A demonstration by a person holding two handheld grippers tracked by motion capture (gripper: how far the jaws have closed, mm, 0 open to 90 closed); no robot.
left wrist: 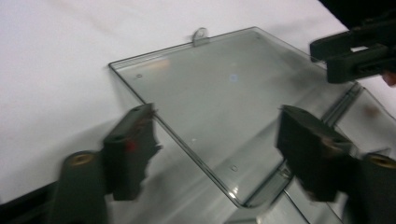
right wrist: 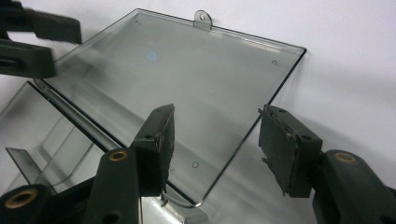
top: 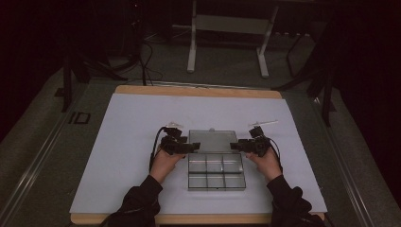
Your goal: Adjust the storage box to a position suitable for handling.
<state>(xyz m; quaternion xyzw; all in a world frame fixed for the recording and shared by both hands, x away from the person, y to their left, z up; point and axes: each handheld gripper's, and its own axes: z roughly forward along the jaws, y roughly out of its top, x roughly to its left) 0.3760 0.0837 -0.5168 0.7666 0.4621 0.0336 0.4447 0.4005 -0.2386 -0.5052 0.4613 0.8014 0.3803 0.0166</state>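
Clear plastic compartment box [top: 216, 171] sits right between my two grippers, lid [top: 213, 140] swung fully open and lying flat on the white table [top: 123, 142] just beyond the tray. My left gripper [top: 189, 148] is at the lid's left edge by the hinge; in the left gripper view its jaws stand wide apart, straddling that edge, pads off the plastic, nothing held. My right gripper [top: 234, 146] mirrors it on the right edge; in the right gripper view the lid corner [right wrist: 285, 60] runs between the jaws, also parted, no grip. Hang tab [right wrist: 202, 18] is at the lid's far edge, away from both tools. Step in hand, my read: release done, or about to re-grip the lid. To do it well: keep both tools level, pull straight back off the edges so the jaws don't snag the thin lid and drag the box. If re-gripping, close on both sides evenly near the hinge. Compartments look empty, hard to confirm.
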